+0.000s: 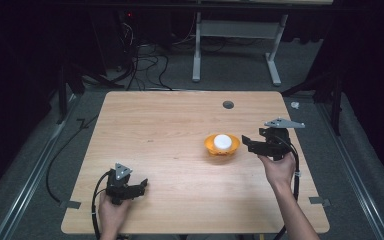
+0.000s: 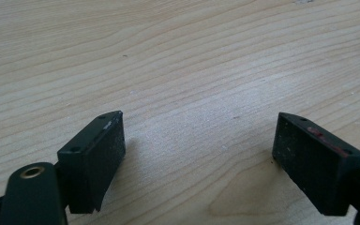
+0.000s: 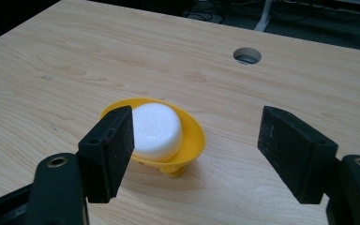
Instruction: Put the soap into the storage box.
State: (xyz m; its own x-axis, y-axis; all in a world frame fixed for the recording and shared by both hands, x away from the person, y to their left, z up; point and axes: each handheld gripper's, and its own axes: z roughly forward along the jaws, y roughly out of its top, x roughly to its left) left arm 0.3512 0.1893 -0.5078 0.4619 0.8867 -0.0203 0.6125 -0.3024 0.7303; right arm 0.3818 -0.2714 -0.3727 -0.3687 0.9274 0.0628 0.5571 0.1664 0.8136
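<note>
Two grippers are working over the tabletop [image 1: 170, 130], and only one is engaged with anything. The right gripper [image 1: 248, 143] is hovering just beside the yellow bowl [image 1: 222, 145], which is sitting right of the tabletop's middle and holding a white puck-shaped block [image 1: 222, 141]. Its jaws are standing spread wide and are pinching nothing. The step in hand looks like the approach to a grasp: the gripper is lining up on the bowl but is not yet touching it.

Seen from the right gripper view, the bowl [image 3: 192, 136] is lying ahead of the jaws and off towards the left one rather than centred in the gap; the left jaw is overlapping the bowl's near rim in the picture, while the right jaw is standing well apart from it over bare wood. The white block [image 3: 157, 131] is resting inside the bowl, rising above the rim. A round cable hole [image 3: 247, 56] is lying farther back.

The next move, as I judge it, is calling for a shift sideways so the bowl or the block sits between the jaws, then a short advance and a gentle closing, since the bowl seems to be standing on a small foot and may tip.

The left gripper [image 1: 139, 188] is waiting near the front left corner, its jaws likewise spread over bare tabletop [image 2: 183, 70]
</note>
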